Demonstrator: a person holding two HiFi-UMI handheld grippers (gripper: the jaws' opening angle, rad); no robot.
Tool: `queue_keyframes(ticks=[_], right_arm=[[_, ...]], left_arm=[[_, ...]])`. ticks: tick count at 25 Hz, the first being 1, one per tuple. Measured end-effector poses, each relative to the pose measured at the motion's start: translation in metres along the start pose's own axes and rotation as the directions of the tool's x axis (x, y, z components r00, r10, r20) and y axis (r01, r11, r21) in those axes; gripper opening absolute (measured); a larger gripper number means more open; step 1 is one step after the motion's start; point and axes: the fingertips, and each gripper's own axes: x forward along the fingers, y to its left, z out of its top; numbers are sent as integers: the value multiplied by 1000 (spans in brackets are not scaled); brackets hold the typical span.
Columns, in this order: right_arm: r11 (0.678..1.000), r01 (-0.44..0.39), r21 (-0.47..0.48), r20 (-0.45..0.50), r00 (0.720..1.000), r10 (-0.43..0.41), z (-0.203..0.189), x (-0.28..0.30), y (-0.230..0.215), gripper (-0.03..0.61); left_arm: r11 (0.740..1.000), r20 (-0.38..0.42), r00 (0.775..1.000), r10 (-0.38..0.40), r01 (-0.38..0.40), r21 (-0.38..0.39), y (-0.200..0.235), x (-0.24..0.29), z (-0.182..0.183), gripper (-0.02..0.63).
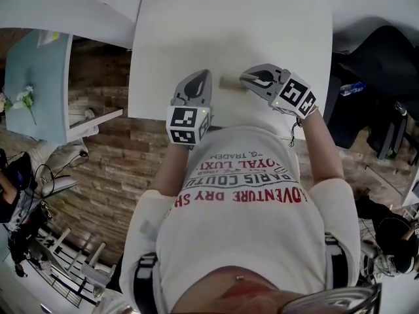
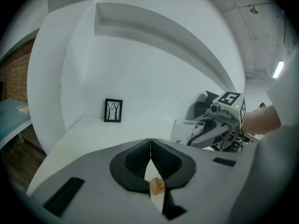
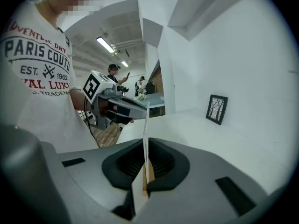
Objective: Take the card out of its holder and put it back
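Card [image 2: 185, 131] pinched edge-on in right claw [image 3: 145, 146] near wooden holder [image 1: 230, 84]; keep it upright, square to the holder, left claw [image 2: 150, 143] closed on nothing

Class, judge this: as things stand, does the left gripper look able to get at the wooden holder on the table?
Probably yes. The wooden holder lies on bare table beside the left gripper, nothing between them; its shut jaws would need opening.
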Motion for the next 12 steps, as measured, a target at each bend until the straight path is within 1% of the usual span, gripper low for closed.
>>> queue_keyframes(ticks=[3, 6, 8, 10, 12], right_arm=[[995, 94, 43, 21, 995, -95, 10, -11, -7, 35], [975, 212, 65, 4, 977, -213, 11, -17, -16, 35], [959, 267, 92, 5, 963, -269, 9, -21, -18, 35], [937, 328, 122, 14, 943, -332, 5, -25, -21, 35], [898, 412, 158, 20, 908, -420, 1, -28, -27, 35]], left_arm=[[999, 26, 999, -27, 26, 18, -5, 2, 11, 25], [998, 57, 997, -53, 50, 41, -5, 6, 23, 25], [997, 70, 996, -60, 57, 48, -6, 7, 27, 25], [996, 76, 995, -72, 68, 58, -8, 9, 28, 25], [993, 83, 992, -96, 90, 73, -10, 12, 33, 25]])
